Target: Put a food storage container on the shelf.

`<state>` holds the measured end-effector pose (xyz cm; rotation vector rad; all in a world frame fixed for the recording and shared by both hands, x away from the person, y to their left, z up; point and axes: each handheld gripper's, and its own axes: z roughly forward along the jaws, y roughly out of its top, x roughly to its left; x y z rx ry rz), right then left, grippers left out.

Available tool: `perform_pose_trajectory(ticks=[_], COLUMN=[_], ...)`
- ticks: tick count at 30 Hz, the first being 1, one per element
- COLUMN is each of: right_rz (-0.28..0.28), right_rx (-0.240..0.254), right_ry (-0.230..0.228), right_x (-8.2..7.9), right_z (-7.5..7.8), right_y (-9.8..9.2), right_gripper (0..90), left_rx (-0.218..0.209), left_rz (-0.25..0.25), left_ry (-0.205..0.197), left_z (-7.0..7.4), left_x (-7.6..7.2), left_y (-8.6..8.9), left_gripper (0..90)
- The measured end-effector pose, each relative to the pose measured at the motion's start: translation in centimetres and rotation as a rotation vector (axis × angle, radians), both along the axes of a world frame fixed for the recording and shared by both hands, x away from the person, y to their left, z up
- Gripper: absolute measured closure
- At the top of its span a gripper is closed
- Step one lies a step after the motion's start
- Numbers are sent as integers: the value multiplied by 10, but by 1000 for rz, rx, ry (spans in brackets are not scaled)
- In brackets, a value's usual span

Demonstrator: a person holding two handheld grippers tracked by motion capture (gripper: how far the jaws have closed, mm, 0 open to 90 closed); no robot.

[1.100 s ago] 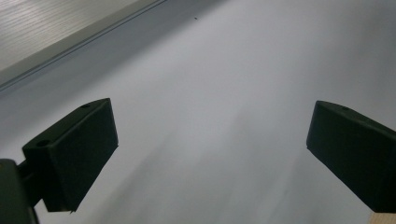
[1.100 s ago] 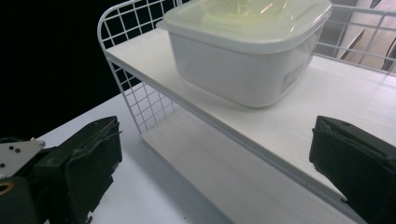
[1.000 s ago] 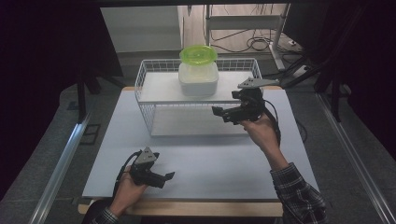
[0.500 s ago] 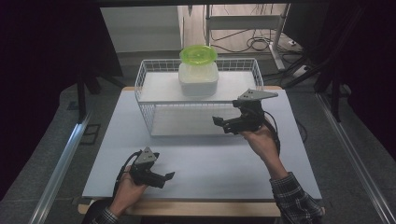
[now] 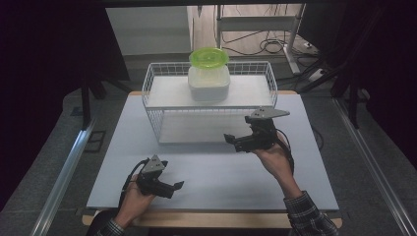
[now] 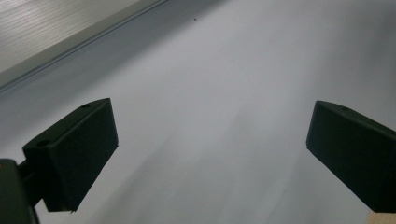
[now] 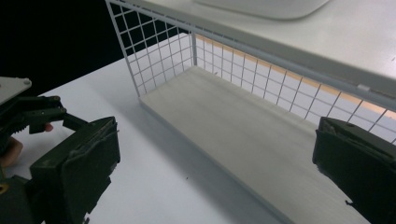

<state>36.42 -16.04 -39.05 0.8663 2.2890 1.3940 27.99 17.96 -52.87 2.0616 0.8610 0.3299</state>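
A white wire rack (image 5: 152, 105) stands at the back middle of the white table (image 5: 206, 172). On its upper shelf sits a white tub (image 5: 209, 83) with a green lid (image 5: 209, 57). My right gripper (image 5: 232, 142) hovers open and holding nothing just before the rack's right front, jaws pointing left. In the right gripper view its jaws (image 7: 215, 172) frame the rack's lower board (image 7: 243, 135), with the tub's underside (image 7: 266, 5) above. My left gripper (image 5: 174, 189) rests open near the front left edge, over bare table (image 6: 210, 93).
Dark curtains flank the table on both sides. Behind the rack are a metal stand and cables on the floor (image 5: 265, 46). The table's wooden front edge (image 5: 211, 219) runs along the person's side. Bare table surface lies between the two grippers.
My right gripper has drawn back from the rack toward the person and dropped lower. The left gripper has stayed in place.
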Motion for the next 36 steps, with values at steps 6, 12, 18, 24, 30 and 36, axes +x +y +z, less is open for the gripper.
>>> perform_pose_trajectory(ticks=[6, 12, 18, 24, 30, 36], right_rz=[-5, -2, 0, 2, 5, -4], right_rx=[0, -13, -15, -12, -21, -19], right_ry=[3, 9, 16, 25, 40, 57], right_x=[-5, -11, -16, -20, -24, -27], right_z=[-5, -10, -14, -20, -30, -40], right_y=[-2, -3, -5, -8, -13, -20], right_gripper=[8, 8, 7, 8, 0, 0], left_rx=[2, 12, 4, 2, 4, 4], left_rz=[-4, -9, -6, -6, -5, -6], left_ry=[-1, 1, 0, -2, -3, -2], left_z=[0, 0, 0, 0, 1, 1], left_x=[0, 0, -1, -1, -1, -1], left_y=[-1, -1, -1, 0, 0, 0], left_gripper=[19, 20, 20, 20, 20, 20])
